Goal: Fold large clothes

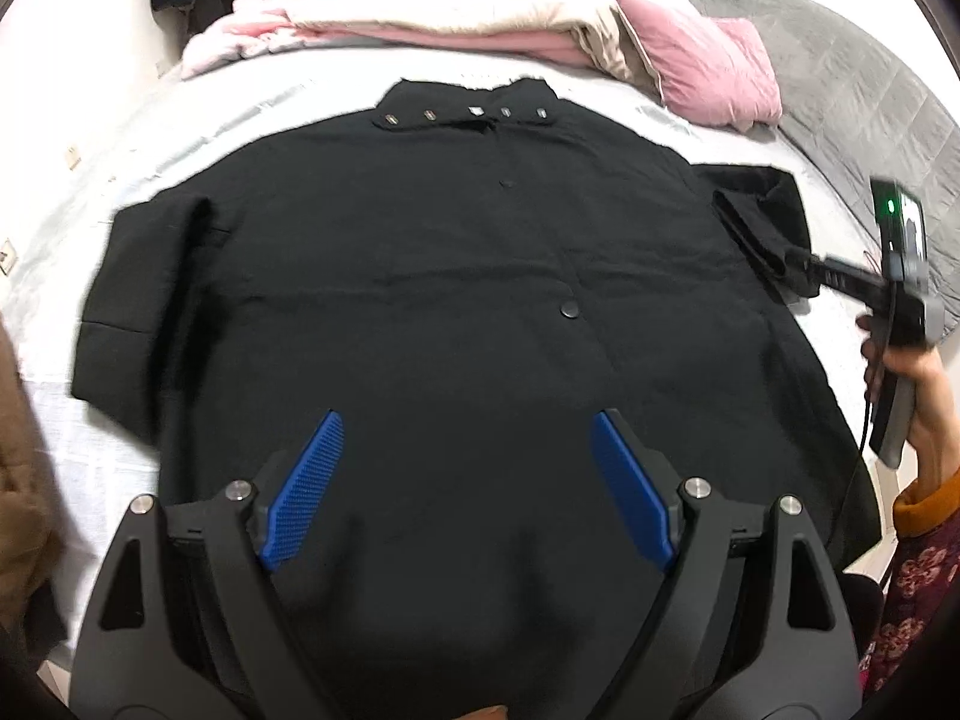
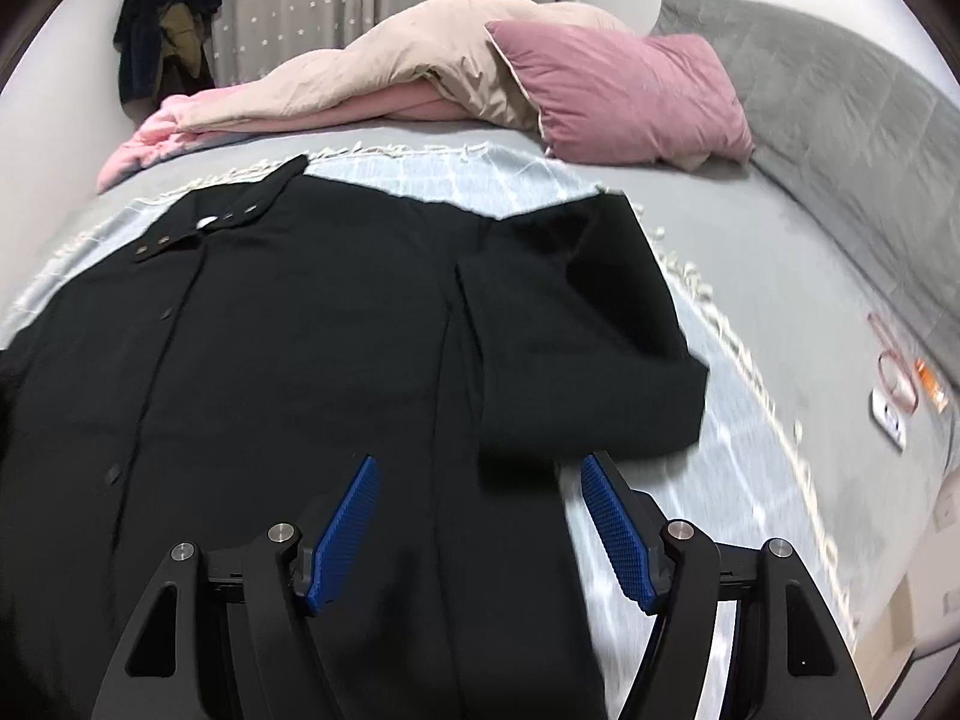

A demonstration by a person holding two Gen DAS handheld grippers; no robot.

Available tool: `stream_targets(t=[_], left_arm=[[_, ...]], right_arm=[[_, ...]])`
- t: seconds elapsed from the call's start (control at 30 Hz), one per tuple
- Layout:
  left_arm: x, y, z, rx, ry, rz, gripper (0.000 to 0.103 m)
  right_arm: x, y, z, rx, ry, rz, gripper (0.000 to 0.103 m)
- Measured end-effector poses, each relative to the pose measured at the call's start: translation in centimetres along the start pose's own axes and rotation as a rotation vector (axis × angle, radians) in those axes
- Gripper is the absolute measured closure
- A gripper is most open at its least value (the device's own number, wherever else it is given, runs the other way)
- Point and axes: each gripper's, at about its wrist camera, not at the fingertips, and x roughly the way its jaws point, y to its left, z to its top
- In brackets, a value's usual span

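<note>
A large black buttoned coat (image 1: 456, 276) lies spread flat on the bed, collar at the far end; it also shows in the right wrist view (image 2: 288, 360). My left gripper (image 1: 468, 426) is open and empty, hovering over the coat's lower middle. My right gripper (image 2: 477, 468) is open and empty, just short of the cuff of the coat's right sleeve (image 2: 576, 348), which lies folded on the coat's right side. In the left wrist view the right gripper (image 1: 798, 261) reaches in from the right with its tip at that sleeve (image 1: 762, 222).
The bed (image 2: 750, 252) has a grey sheet and a pale fringed blanket (image 2: 456, 174) under the coat. A pink pillow (image 2: 624, 96) and a heaped beige and pink duvet (image 2: 384, 72) lie at the far end. A grey padded headboard (image 2: 840, 120) runs along the right.
</note>
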Motion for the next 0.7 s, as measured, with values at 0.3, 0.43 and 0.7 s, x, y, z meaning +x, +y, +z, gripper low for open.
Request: stream_targets(t=[0.3,0.43,0.7], left_arm=[[2.0,-1.0,0.0,0.000,0.016,-0.049,0.018],[2.1,-0.7,-0.1,0.016,-0.010,-0.020,0.018],[3.6,0.5,-0.8,0.011,0.057,-0.103,0.018]], right_arm=[[8.9,-2.4,1.1,-0.032,0.110,-0.102,0.048],[10.3,-4.8,1.0,0.017,0.129,-0.009,0.097],[3.7,-13.0,4.7,0.152,-0.065,-0.117,0.098]])
